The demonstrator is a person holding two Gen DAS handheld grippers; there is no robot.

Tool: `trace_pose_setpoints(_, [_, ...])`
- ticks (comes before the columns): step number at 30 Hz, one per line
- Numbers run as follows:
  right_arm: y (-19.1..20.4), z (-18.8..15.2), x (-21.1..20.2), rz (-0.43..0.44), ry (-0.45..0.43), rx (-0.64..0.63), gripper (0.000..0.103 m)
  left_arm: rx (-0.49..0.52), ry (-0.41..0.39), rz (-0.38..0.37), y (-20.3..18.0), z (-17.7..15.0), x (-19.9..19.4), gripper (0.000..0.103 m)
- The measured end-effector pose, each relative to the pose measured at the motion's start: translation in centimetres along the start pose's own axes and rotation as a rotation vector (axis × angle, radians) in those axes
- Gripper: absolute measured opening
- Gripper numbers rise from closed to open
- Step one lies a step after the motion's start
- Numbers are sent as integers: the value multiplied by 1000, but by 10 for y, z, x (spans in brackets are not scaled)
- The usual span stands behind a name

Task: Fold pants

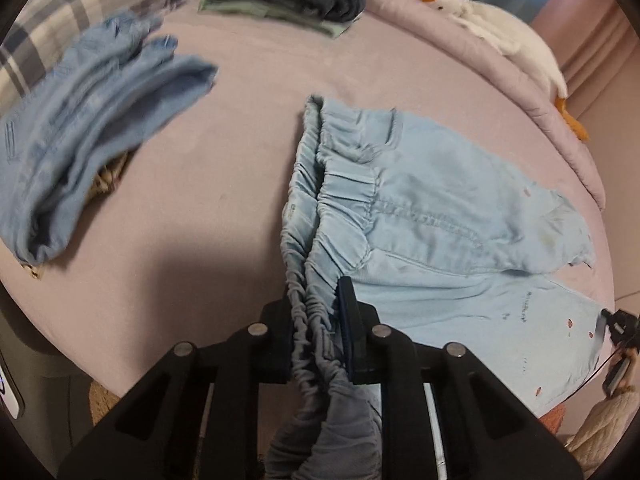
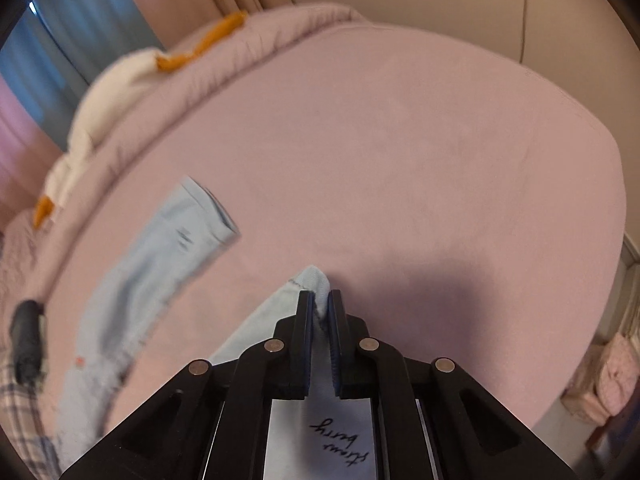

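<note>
Pinching the gathered elastic waistband [image 1: 310, 308] of the light blue pants [image 1: 440, 216], the left gripper [image 1: 316, 320] has its jaws pressed on the bunched fabric; the pants lie flat on the pink bed sheet [image 1: 240, 152] ahead and right of it. Right gripper [image 2: 320, 308] is clamped on a leg hem [image 2: 314, 280], the other leg [image 2: 176, 248] ahead-left. Farther beyond the left gripper: folded jeans [image 1: 88, 128], a goose plush [image 1: 500, 28].

Dim warm light, fisheye warp, blurred edges
</note>
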State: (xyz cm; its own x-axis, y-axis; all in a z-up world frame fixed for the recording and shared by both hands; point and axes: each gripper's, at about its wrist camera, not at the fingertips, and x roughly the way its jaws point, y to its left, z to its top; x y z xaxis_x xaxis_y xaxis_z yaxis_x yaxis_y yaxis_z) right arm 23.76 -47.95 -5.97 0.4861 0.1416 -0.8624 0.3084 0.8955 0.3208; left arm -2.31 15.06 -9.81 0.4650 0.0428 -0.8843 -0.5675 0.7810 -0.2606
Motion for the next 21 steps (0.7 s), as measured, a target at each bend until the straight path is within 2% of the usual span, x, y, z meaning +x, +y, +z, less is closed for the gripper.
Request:
trace_pose_setpoints(2, [-3, -5, 4, -10, 34, 9, 18, -17, 19, 7, 5, -3, 7, 23])
trace_pose_setpoints(3, [-6, -8, -1, -12, 30, 17, 34, -12, 17, 13, 4, -3, 8, 26])
trace_pose_setpoints(4, [-9, -11, -9, -20, 16, 23, 55, -6, 13, 21, 4, -1, 9, 29])
trace_pose_setpoints(6, [-23, -17, -34, -50, -48, 46, 70, 0, 11, 34, 5, -1, 10, 34])
trace_pose_setpoints(8, [-39, -24, -52, -69, -82, 74, 70, -18, 17, 22, 9, 0, 10, 35])
trace_pose_setpoints(10, [-61, -36, -62, -67, -74, 123, 70, -20, 17, 25, 10, -1, 10, 36])
trace_pose_setpoints(14, [-79, -58, -51, 42, 7, 211, 68, -2, 14, 54, 6, 0, 12, 36])
trace_pose_setpoints(15, [-77, -63, -44, 83, 38, 216, 59, -3, 14, 57, 6, 0, 12, 36])
trace_pose_setpoints(16, [-73, -65, -36, 103, 63, 219, 38, -6, 13, 58, 7, -1, 11, 36])
trace_pose_setpoints(18, [-71, -70, -36, 91, 54, 211, 12, -7, 13, 60, 6, -1, 11, 36])
trace_pose_setpoints(21, [-68, -71, -63, 46, -39, 221, 12, -9, 12, 63, 5, -2, 8, 36])
